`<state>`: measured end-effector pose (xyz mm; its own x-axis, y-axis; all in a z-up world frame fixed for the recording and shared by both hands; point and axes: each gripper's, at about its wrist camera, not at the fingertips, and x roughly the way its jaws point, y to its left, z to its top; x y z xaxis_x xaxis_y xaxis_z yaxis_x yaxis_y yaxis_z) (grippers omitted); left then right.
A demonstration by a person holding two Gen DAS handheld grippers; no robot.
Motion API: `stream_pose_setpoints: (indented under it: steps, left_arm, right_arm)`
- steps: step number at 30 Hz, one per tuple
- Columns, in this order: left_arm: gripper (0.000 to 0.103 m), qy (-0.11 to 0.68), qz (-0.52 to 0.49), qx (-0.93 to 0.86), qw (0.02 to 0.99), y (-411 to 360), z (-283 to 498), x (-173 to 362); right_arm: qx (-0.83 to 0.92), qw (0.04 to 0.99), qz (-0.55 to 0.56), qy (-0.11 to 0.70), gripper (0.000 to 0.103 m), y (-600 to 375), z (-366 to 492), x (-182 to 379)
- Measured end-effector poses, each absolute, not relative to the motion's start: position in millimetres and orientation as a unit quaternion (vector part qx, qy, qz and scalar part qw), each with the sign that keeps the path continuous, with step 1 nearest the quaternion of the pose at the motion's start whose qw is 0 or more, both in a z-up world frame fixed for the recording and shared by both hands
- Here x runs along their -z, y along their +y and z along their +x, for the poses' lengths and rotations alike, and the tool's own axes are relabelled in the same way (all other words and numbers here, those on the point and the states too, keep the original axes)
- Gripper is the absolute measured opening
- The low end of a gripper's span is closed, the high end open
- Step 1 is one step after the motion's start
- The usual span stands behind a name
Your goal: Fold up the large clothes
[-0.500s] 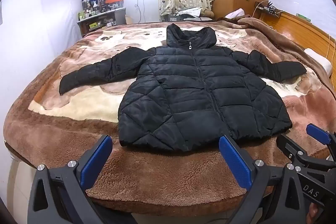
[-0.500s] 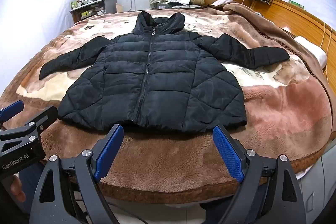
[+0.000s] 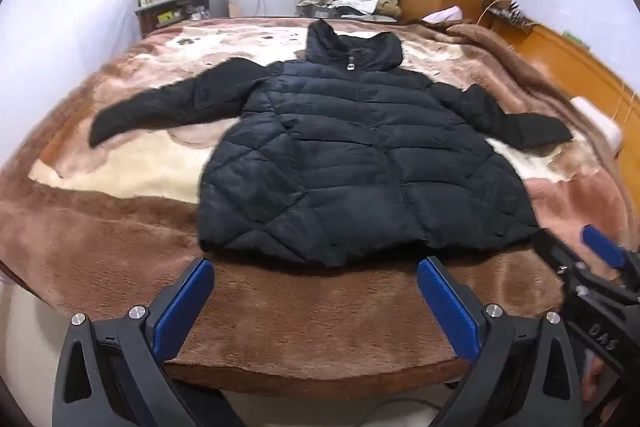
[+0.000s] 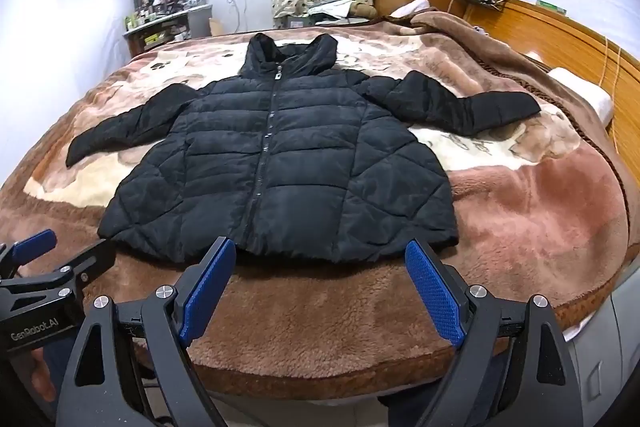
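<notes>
A black quilted hooded jacket (image 3: 352, 163) lies flat and zipped on the bed, front up, hood away from me, both sleeves spread out; it also shows in the right wrist view (image 4: 280, 163). My left gripper (image 3: 316, 301) is open and empty over the bed's near edge, just short of the jacket's hem. My right gripper (image 4: 320, 291) is open and empty, also just short of the hem. The right gripper shows at the right edge of the left wrist view (image 3: 592, 267); the left gripper shows at the left edge of the right wrist view (image 4: 52, 259).
A brown plush blanket (image 4: 540, 211) with a cream pattern covers the bed. A wooden headboard (image 4: 580, 39) and a white pillow (image 4: 600, 99) are at the right. A cluttered desk (image 3: 180, 7), a curtained window and a wardrobe stand beyond the bed.
Both grippers have moved a little forward toward the jacket's hem; the jacket looks closer. The jacket itself has not moved.
</notes>
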<state>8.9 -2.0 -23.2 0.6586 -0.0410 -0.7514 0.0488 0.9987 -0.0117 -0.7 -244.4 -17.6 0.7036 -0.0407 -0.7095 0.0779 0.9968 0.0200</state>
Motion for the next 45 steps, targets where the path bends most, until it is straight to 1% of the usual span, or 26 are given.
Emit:
stream_pose_setpoints:
  steps: [2, 7, 13, 45]
  left_arm:
    - [0.103, 0.398, 0.021, 0.023, 0.917, -3.5, 4.2, 16.2]
    - [0.103, 0.396, 0.011, 0.024, 0.918, -0.8, 6.0, 12.5]
    - [0.103, 0.384, -0.003, 0.013, 0.923, 9.5, 5.2, 6.3]
    - [0.103, 0.390, 0.001, 0.006, 0.921, 10.2, 4.9, 4.8]
  right_arm:
    - [0.043, 0.922, 0.026, 0.383, 0.087, -245.4, 0.8, 16.8]
    - [0.027, 0.920, 0.037, 0.390, 0.087, -245.0, 2.1, 17.3]
    - [0.023, 0.921, 0.023, 0.389, 0.087, -236.2, 3.7, 18.5]
    - [0.026, 0.919, 0.020, 0.393, 0.087, -234.4, 5.0, 19.4]
